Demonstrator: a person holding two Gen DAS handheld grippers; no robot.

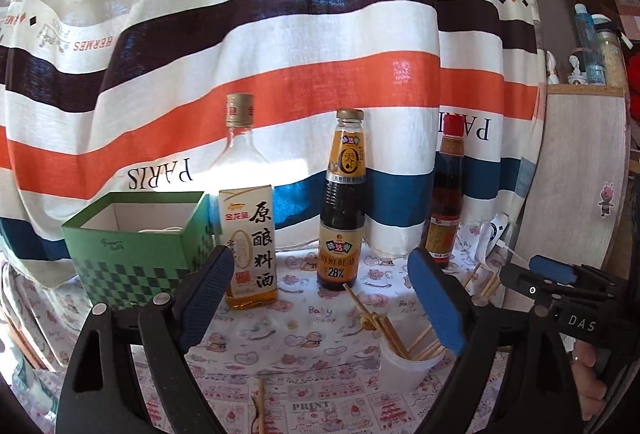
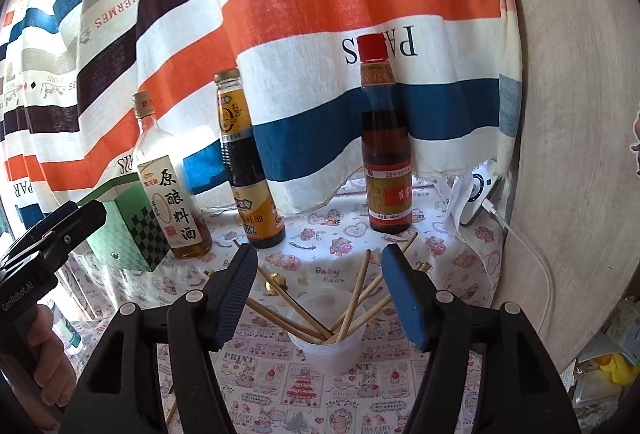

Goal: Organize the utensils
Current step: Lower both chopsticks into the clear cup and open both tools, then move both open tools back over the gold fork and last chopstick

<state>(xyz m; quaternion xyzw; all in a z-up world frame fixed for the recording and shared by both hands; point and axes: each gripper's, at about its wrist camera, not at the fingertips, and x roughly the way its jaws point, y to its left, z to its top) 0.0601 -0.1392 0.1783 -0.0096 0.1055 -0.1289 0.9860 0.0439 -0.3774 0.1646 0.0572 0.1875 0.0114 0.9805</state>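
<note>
While both blue-padded grippers hung spread and empty, left gripper [image 1: 320, 298], right gripper [image 2: 320, 294], thin wooden chopsticks [image 2: 352, 308] leaned inside a translucent plastic cup [image 2: 326, 348], on the cartoon-printed tablecloth [image 2: 320, 402], near three sauce bottles.

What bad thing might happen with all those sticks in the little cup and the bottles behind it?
1. The chopsticks lean outward in the light plastic cup; a bump from the right hand-held gripper, open around it, might tip the cup and spill them.
2. The three bottles stand close behind; reaching past could knock the oyster sauce bottle over.
3. A loose chopstick near the table edge may roll off.
</note>
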